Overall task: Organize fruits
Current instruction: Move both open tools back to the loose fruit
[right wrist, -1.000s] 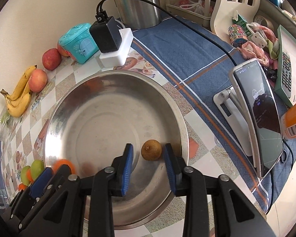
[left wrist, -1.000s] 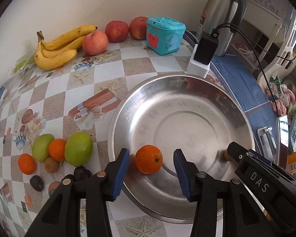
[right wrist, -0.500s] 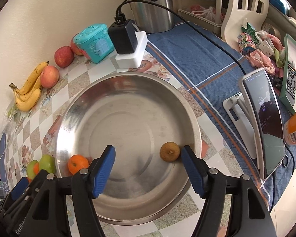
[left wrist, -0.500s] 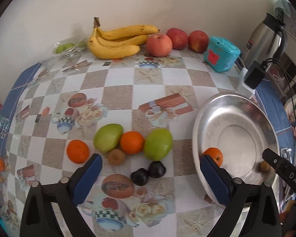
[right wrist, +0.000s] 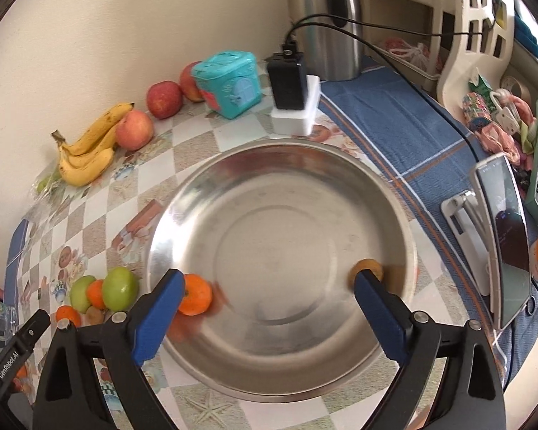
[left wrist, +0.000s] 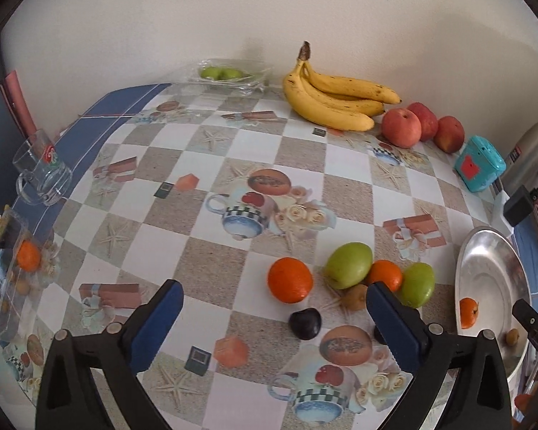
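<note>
My left gripper (left wrist: 272, 295) is open and empty above the patterned tablecloth. Just beyond its fingers lie loose fruits: an orange (left wrist: 289, 285), a dark plum (left wrist: 305, 323), two green fruits (left wrist: 348, 265), a second orange (left wrist: 384, 275) and a small brown fruit (left wrist: 355, 297). My right gripper (right wrist: 269, 279) hangs over the steel bowl (right wrist: 279, 147), its jaws opening with nothing between them. In the bowl an orange (right wrist: 196, 294) lies by the left finger and a small brown fruit (right wrist: 366, 267) by the right finger. Bananas (left wrist: 335, 102) and red apples (left wrist: 401, 129) line the wall.
A glass mug (left wrist: 43, 175) and a clear plastic pack (left wrist: 7, 268) sit at the left table edge. A teal box (right wrist: 229, 82), a charger block (right wrist: 290, 82) and a steel flask (right wrist: 326, 18) stand behind the bowl. A phone on a stand (right wrist: 505, 240) is to its right.
Both grippers opened wide. The left one left the orange in the bowl and swung left over the loose fruit. The right one let go of the brown fruit and drew back a little.
</note>
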Demonstrator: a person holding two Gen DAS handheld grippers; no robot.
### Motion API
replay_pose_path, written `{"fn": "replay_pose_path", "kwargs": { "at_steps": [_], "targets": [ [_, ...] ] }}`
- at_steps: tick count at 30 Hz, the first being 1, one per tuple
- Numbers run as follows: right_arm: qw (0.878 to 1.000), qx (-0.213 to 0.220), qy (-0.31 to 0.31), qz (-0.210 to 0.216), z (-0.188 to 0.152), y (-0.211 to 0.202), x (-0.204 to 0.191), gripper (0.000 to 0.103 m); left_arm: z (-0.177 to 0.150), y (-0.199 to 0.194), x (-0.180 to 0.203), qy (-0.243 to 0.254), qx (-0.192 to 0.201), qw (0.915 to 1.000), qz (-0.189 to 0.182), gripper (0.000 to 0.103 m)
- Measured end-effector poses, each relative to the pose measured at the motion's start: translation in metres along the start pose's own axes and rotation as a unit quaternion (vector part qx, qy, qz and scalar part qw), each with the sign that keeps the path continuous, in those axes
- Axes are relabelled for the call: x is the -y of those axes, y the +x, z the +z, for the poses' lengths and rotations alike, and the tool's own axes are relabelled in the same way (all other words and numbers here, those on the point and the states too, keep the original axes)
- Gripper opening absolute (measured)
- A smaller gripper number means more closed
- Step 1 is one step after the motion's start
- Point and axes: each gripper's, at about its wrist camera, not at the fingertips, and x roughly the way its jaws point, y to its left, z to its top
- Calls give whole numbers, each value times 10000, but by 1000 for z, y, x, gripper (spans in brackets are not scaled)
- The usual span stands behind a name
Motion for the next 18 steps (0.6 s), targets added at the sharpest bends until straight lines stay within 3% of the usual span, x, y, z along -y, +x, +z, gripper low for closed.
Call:
{"fn": "replay_pose_path", "kwargs": {
  "at_steps": [6,18],
  "targets": [
    [9991,-3,-214,370,-13,0,-29,95,4,-1,-34,-427,14,9991,-42,103],
    [9907,40,-819,1087,-28,2,-99,95,17,8,-55,-729,-156,9965,-387,103]
  ]
}}
